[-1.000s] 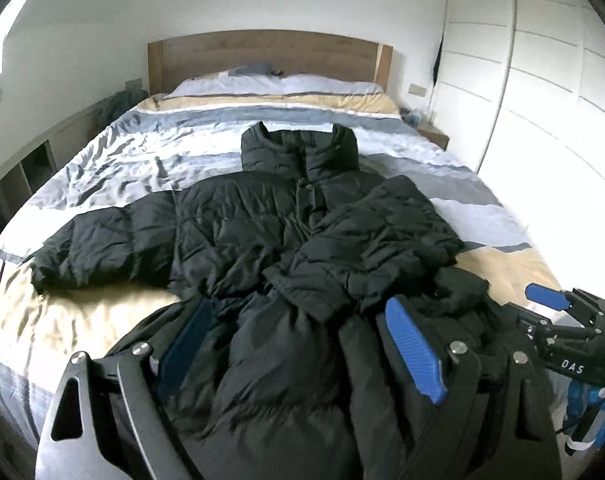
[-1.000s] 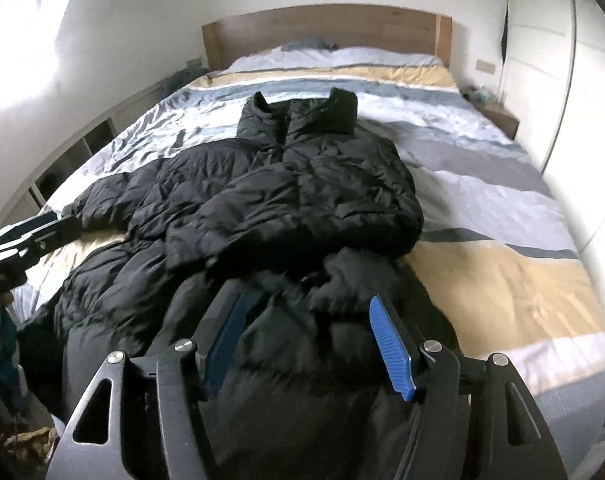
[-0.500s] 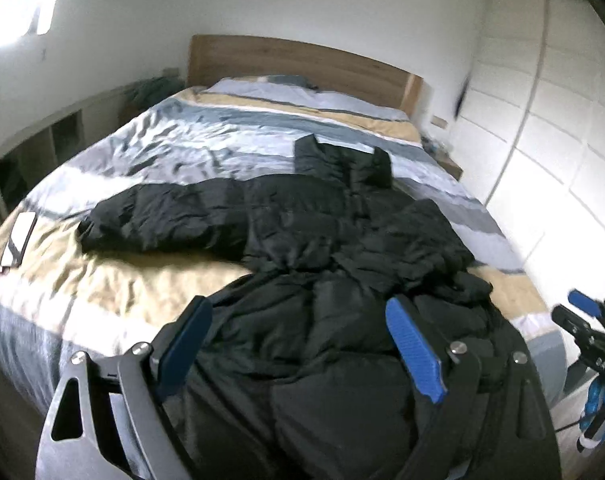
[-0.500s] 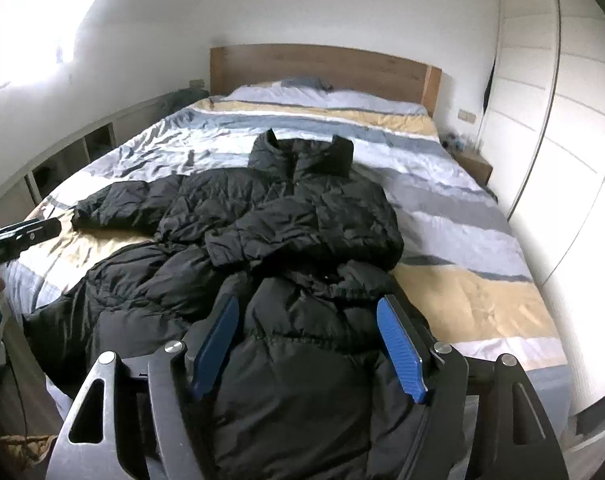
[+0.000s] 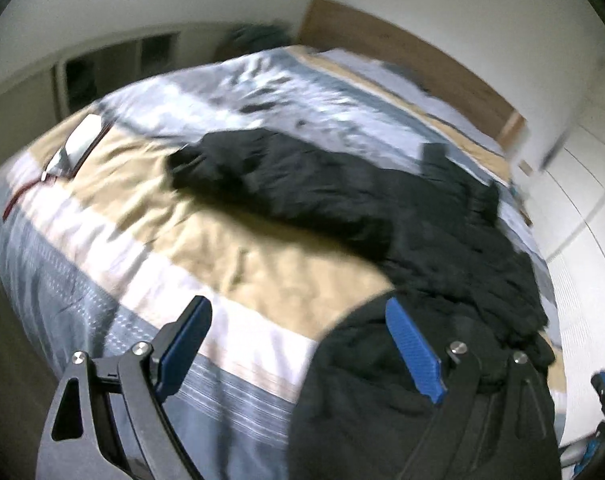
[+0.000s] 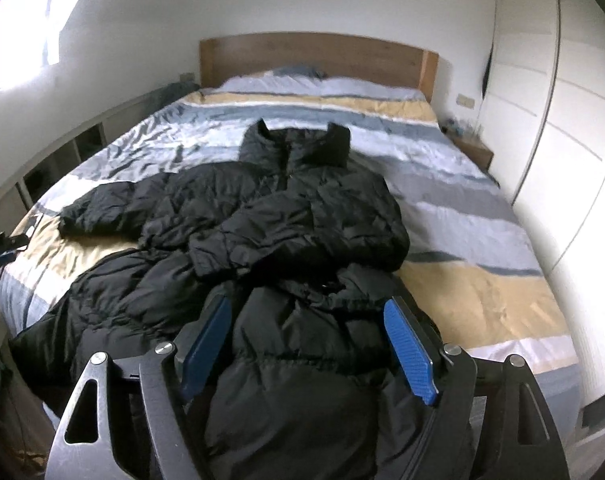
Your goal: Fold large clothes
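Note:
A large black puffer coat lies on the striped bed, collar toward the headboard. One sleeve stretches out to the left and the other is folded across the chest. The hem hangs over the bed's foot. My right gripper is open and empty above the coat's lower part. My left gripper is open and empty over the foot edge of the bed, left of the coat, with the outstretched sleeve ahead. The left view is blurred.
A wooden headboard and pillows stand at the far end. White wardrobe doors line the right side and low shelves the left. A flat device with a red cable lies on the bed's left corner.
Both grippers have pulled back from the coat. The left gripper has swung left, from over the coat's hem to the bed's left foot edge. The right gripper rose and stayed centred.

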A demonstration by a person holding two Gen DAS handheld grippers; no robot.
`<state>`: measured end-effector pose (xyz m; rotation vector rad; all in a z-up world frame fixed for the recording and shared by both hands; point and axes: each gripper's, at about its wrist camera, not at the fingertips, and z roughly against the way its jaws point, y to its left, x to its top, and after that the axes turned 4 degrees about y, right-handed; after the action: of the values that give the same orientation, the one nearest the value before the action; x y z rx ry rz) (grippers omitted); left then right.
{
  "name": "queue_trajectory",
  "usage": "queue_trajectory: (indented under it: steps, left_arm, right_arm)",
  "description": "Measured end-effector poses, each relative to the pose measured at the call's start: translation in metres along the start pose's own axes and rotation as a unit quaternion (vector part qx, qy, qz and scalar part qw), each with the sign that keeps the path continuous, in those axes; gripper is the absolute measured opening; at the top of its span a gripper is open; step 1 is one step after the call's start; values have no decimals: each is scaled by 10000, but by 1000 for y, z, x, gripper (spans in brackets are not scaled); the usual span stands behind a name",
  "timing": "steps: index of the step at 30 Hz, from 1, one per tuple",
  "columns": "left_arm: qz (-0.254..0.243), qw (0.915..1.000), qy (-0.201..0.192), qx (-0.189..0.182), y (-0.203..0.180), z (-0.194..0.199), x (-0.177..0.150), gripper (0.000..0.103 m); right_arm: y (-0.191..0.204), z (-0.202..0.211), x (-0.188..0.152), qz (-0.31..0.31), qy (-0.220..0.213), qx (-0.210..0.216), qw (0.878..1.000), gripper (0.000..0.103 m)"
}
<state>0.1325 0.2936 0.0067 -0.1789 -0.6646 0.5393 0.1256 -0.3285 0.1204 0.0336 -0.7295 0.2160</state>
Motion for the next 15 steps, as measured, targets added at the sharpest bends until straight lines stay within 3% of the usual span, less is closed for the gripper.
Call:
queue_trajectory:
  steps: [6, 10, 15]
  left_arm:
    - [916, 9954, 75, -255, 62, -48, 34, 89]
    - [1512, 9864, 81, -641, 87, -84, 64, 89]
    - [2128, 9740, 231, -739, 107, -140, 94, 89]
  right_arm:
    - [-9, -28, 15, -202, 147, -164, 9996, 78]
    - [-10, -43, 23, -175, 232, -375, 9989, 78]
    - [-12, -59, 30, -174, 369, -605, 9973, 78]
